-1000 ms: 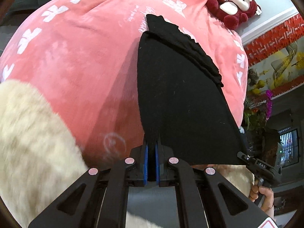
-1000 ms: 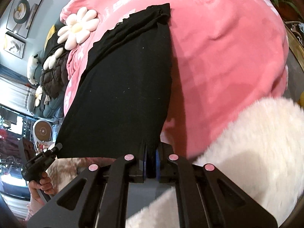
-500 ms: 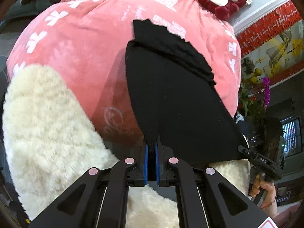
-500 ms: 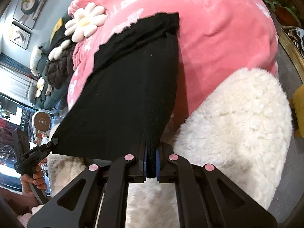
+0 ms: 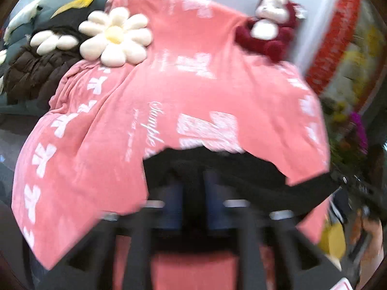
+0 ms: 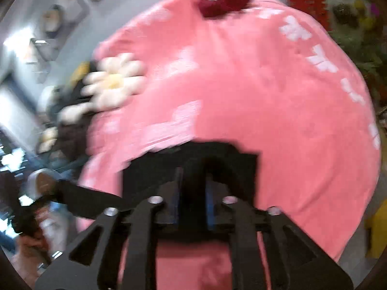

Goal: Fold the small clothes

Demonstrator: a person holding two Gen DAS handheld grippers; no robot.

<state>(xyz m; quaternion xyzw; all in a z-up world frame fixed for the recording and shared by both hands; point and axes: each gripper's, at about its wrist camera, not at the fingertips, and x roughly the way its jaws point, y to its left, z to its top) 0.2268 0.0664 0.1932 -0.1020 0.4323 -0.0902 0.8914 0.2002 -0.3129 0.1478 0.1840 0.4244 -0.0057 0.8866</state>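
A black garment (image 5: 229,166) lies folded across the pink blanket (image 5: 193,84), a dark band just ahead of my left gripper (image 5: 193,193). The left jaws are opening; the blue pads stand apart with black cloth between them, not pressed. In the right wrist view the same garment (image 6: 150,166) bunches around my right gripper (image 6: 192,193), whose jaws are also opening, with cloth in the gap. The cloth's edge runs left toward the other gripper and a hand (image 6: 29,244). Both views are motion-blurred.
A daisy cushion (image 5: 115,39) and a dark red plush toy (image 5: 271,31) sit at the blanket's far end. A brown padded jacket (image 5: 36,72) lies at the far left. Flowers (image 5: 358,130) stand to the right.
Both grippers swung forward and up over the blanket, carrying the garment's near edge toward its far end. Their jaws parted from a tight pinch. The white fleece dropped out of view.
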